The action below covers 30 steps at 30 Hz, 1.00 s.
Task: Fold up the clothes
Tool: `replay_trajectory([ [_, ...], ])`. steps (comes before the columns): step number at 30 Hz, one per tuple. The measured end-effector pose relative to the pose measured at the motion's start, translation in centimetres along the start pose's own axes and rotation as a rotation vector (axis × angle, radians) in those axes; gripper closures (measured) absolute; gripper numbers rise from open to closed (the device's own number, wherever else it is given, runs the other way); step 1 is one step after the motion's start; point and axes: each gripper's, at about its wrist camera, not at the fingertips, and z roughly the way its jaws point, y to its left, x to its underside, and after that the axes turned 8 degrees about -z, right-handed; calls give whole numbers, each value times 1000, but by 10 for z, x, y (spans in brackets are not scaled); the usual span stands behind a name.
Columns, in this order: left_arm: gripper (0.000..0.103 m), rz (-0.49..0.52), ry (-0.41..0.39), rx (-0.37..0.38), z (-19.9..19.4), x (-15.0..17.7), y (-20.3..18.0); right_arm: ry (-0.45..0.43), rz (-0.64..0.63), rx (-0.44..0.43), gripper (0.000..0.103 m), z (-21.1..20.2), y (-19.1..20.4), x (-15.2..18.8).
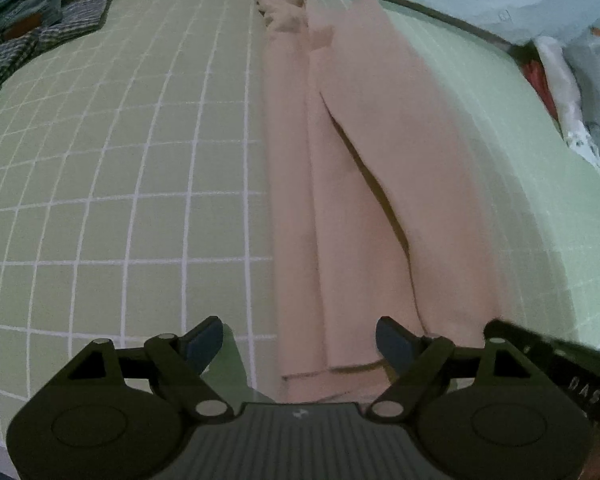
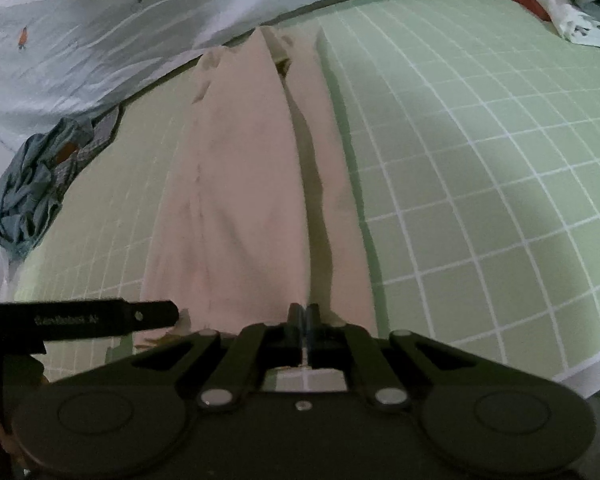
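Pink trousers (image 1: 363,184) lengthwise on the green mat (image 1: 120,168)

Left gripper (image 1: 300,344) fingers apart over the hem; right gripper (image 2: 303,314) together. Grip both corners evenly.

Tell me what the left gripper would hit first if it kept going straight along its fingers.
Most likely the near hem of the pink trousers. The left gripper stands open just above that end, one finger over the cloth, the other over the green grid mat. Depth is unclear, so the mat could come first.
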Motion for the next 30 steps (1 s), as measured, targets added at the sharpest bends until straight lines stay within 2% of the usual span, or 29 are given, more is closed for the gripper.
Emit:
replay_trajectory([
  [3,18,28,5,9,2,1,-3,-9,-23,33,82,-4,2,1],
  [4,18,32,6,14,2,2,-4,-18,-27,43,72,-6,1,1],
  [6,18,38,7,20,3,3,-6,-30,-27,60,63,-8,-1,0],
  [8,18,48,5,17,3,3,-9,-32,-31,77,47,-6,-1,-2],
  [11,18,66,-10,10,3,5,-11,-25,-43,92,34,3,0,-6],
  [13,18,80,-19,7,4,4,-14,-12,-46,101,31,10,2,-8],
  [16,20,88,-34,22,6,3,-15,-9,-63,94,34,14,5,-10],
  [17,24,92,-42,30,6,3,-16,-9,-70,92,41,16,6,-10],
  [18,33,98,-52,39,6,4,-17,-9,-76,89,46,17,7,-11],
  [19,38,106,-55,52,6,4,-18,-5,-90,89,61,18,9,-11],
  [20,46,116,-54,68,6,4,-19,1,-101,79,80,18,9,-12],
  [22,65,122,-44,103,7,3,-19,15,-107,52,89,17,7,-14],
  [23,78,105,-29,124,8,2,-19,23,-102,39,91,17,5,-16],
  [25,84,70,6,170,9,0,-17,38,-91,8,92,14,1,-18],
  [27,87,29,42,232,4,0,-10,50,-89,-26,92,3,-2,-20],
  [30,87,35,31,356,-30,3,-5,42,-97,-99,93,-28,-4,-24],
])
